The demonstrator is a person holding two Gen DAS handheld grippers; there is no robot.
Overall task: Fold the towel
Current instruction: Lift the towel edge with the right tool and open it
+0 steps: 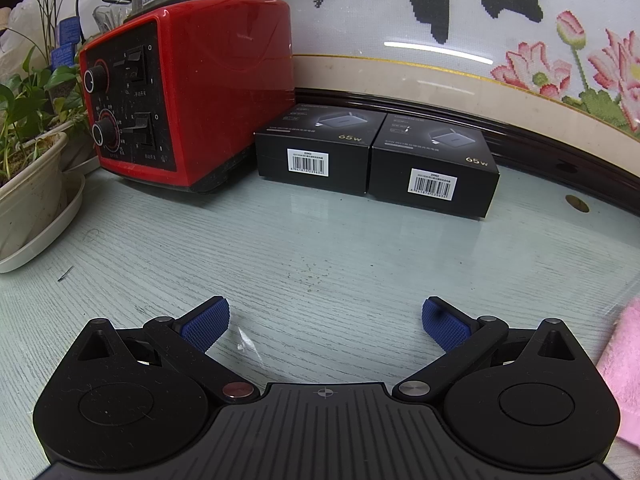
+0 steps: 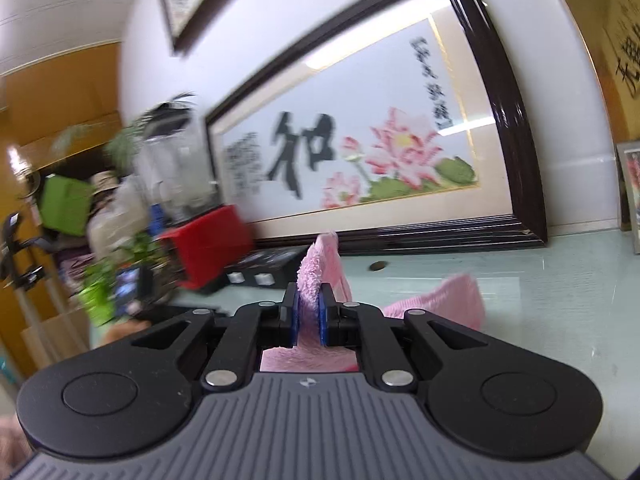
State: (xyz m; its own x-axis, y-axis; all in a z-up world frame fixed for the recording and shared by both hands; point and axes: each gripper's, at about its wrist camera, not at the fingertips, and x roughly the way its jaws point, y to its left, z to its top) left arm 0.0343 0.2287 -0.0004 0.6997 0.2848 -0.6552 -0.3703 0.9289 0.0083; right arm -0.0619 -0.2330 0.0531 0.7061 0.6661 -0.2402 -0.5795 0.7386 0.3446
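Observation:
The pink towel (image 2: 322,264) is pinched between the blue pads of my right gripper (image 2: 309,312), which is shut on a raised corner of it. More of the towel trails to the right over the glass table top (image 2: 560,300). The right wrist view is tilted and blurred. In the left wrist view only an edge of the towel (image 1: 624,356) shows at the far right. My left gripper (image 1: 325,320) is open and empty, low over the table, to the left of the towel.
A red blender base (image 1: 184,92) stands at the back left, with two black boxes (image 1: 376,152) beside it. Potted plants (image 1: 32,184) stand at the left edge. A large framed embroidery (image 2: 360,140) leans against the wall behind. A coin (image 1: 577,203) lies near it.

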